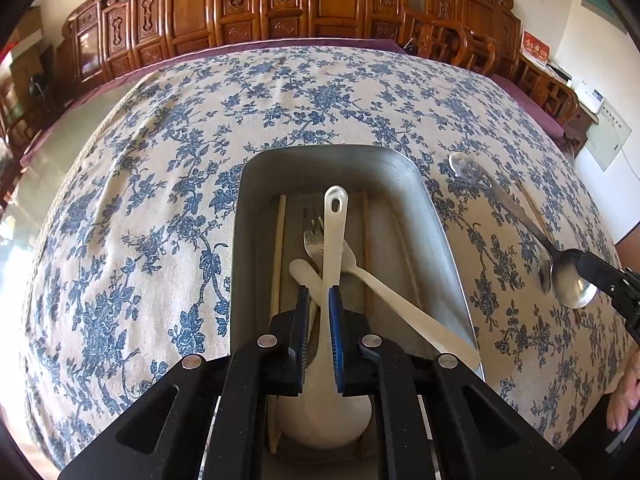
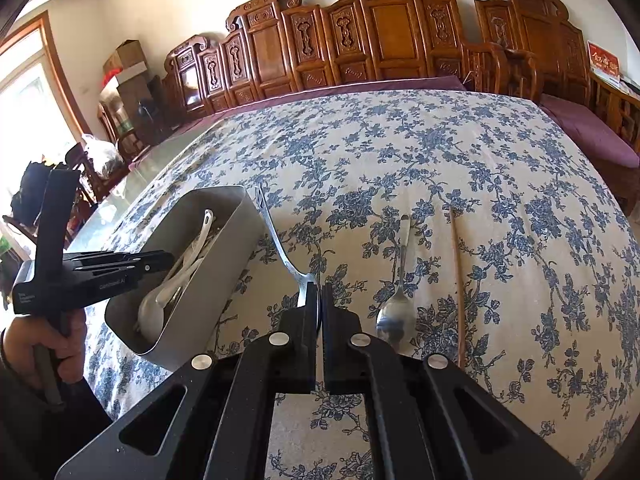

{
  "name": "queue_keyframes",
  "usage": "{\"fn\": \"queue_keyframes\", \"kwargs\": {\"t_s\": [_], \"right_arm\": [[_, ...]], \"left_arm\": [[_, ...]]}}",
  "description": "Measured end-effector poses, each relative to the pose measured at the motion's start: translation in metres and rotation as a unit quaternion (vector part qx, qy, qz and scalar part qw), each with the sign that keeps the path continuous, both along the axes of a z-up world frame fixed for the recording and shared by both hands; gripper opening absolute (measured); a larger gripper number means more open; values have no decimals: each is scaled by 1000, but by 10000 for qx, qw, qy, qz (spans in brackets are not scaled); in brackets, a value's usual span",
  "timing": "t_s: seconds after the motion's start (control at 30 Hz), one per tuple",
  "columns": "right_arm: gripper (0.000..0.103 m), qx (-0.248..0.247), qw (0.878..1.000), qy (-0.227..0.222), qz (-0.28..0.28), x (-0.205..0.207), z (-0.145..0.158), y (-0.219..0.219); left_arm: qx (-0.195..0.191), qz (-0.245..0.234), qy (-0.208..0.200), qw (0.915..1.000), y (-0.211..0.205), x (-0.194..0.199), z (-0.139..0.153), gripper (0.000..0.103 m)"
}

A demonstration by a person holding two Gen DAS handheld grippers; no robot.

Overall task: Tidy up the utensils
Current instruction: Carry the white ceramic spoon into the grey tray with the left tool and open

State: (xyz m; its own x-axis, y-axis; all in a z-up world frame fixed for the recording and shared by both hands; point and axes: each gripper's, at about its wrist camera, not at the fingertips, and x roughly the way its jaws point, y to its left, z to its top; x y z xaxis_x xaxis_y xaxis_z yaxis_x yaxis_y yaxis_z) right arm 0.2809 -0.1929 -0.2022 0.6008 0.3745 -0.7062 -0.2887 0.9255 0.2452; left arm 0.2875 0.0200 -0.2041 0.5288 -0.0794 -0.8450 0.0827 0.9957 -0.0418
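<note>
Over the metal tray (image 1: 248, 240), my left gripper (image 1: 319, 300) is shut on the neck of a big white spoon (image 1: 324, 416). Its bowl hangs low at the tray's near end and its handle points away. A fork (image 1: 312, 240), two more white spoons (image 1: 400, 300) and chopsticks (image 1: 280, 248) lie in the tray. To the tray's right, my right gripper (image 2: 321, 292) is shut on the bowl of a metal spoon (image 2: 280, 240), whose handle slants toward the tray (image 2: 200, 280). That gripper (image 1: 592, 270) and spoon (image 1: 568, 280) show again in the left wrist view. The left gripper (image 2: 170, 258) reaches into the tray.
A second metal spoon (image 2: 396, 312) and a single chopstick (image 2: 456, 280) lie on the blue floral tablecloth (image 2: 440, 152) right of my right gripper. Carved wooden benches (image 2: 360, 40) with purple cushions line the far side. The cloth's left edge (image 2: 168, 168) drops to bare tabletop.
</note>
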Motion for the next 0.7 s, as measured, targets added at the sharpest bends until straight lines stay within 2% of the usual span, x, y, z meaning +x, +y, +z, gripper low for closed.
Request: {"fn": "queue_keyframes", "kwargs": {"t_s": [0.17, 0.43, 0.53, 0.7], "right_arm": [[3, 0, 10000, -31, -8, -1, 1, 2], [3, 78, 9998, -168, 13, -10, 17, 15], [3, 40, 9998, -174, 84, -12, 23, 28], [3, 32, 9997, -161, 207, -14, 27, 53]], "left_arm": [[55, -58, -153, 9999, -2, -9, 8, 8], [-75, -94, -371, 9992, 4, -22, 26, 10], [-137, -78, -456, 9988, 9, -24, 32, 19], [-194, -63, -594, 9980, 20, -27, 41, 19]]}}
